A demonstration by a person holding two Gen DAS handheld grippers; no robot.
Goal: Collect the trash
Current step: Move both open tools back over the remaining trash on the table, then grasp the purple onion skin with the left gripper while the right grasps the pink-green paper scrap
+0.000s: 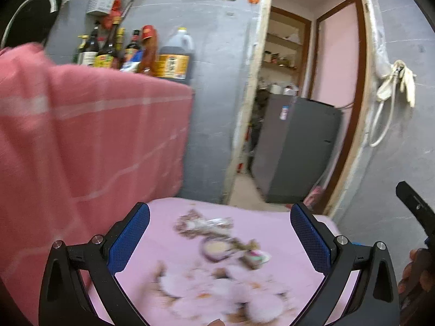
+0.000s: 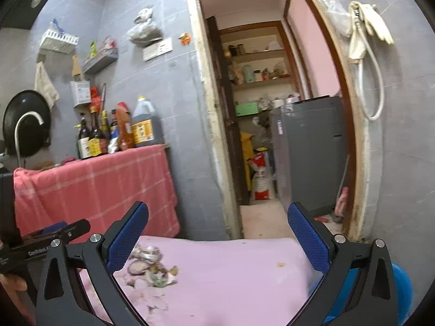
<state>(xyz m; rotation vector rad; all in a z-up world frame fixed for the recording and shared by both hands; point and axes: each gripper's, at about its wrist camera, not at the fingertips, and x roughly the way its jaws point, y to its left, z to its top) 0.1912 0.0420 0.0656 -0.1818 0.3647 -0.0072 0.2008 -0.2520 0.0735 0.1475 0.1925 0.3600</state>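
Observation:
A pile of trash (image 1: 217, 247) lies on a pink tablecloth (image 1: 272, 231): crumpled wrappers, a small round lid, scraps and pale tissue-like pieces, blurred by motion. My left gripper (image 1: 220, 233) hovers over the pile with its blue pads wide apart and nothing between them. In the right wrist view the same trash (image 2: 152, 266) sits at the left of the pink cloth (image 2: 231, 271). My right gripper (image 2: 217, 233) stands open above the bare middle of the cloth, holding nothing. The left gripper's body (image 2: 40, 241) shows at that view's left edge.
A counter draped in a red checked cloth (image 2: 95, 184) stands left, carrying several sauce bottles (image 2: 119, 133). Straight ahead an open doorway (image 2: 258, 135) leads to shelves and a grey appliance (image 2: 312, 149). A blue object (image 2: 402, 279) sits at the table's right edge.

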